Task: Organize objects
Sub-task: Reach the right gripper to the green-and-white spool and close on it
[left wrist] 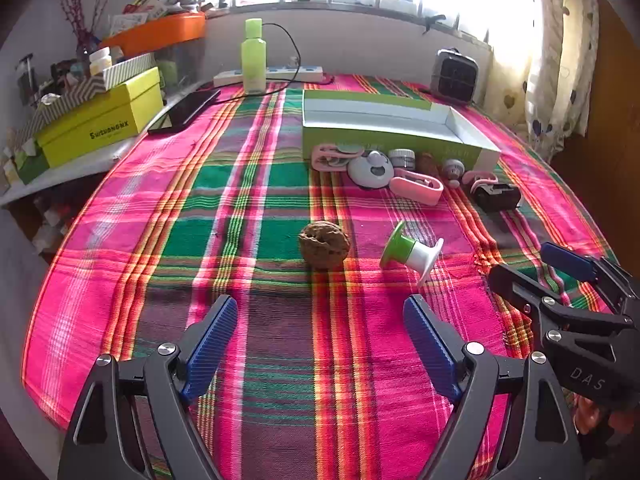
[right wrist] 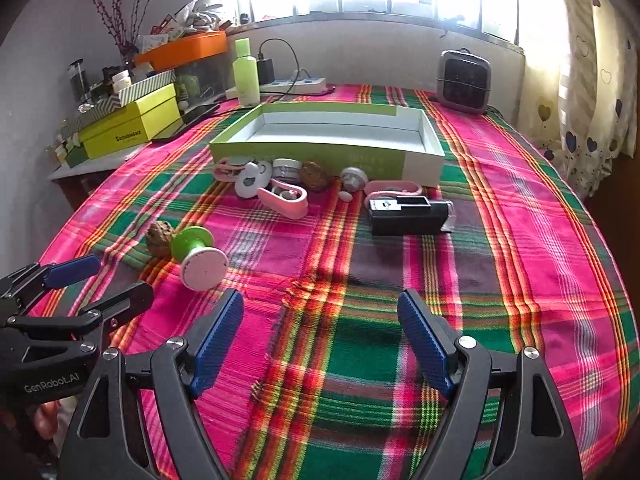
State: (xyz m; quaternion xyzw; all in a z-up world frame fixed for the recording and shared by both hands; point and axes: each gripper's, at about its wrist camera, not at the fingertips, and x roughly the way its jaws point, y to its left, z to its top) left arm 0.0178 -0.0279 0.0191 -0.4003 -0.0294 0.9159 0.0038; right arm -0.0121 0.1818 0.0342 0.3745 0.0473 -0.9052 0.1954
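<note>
A brown walnut (left wrist: 324, 249) lies on the plaid cloth just ahead of my open, empty left gripper (left wrist: 322, 320). A green-and-white spool (left wrist: 412, 252) lies on its side to its right; both show in the right wrist view, walnut (right wrist: 159, 237) and spool (right wrist: 198, 257). An open green-and-white box (left wrist: 392, 142) (right wrist: 332, 148) stands farther back, with a cluster of small items along its front: pink clips (right wrist: 284, 198), a white round case (right wrist: 249, 182), a second walnut (right wrist: 315, 176), a black device (right wrist: 408, 216). My right gripper (right wrist: 320, 320) is open and empty over bare cloth.
A yellow-green box (left wrist: 100, 120) and an orange tray (left wrist: 160, 34) sit on a side shelf at left. A phone (left wrist: 186, 110), a green bottle (left wrist: 253, 56), a power strip (left wrist: 280, 74) and a small heater (left wrist: 454, 76) stand along the back. Curtains hang at right.
</note>
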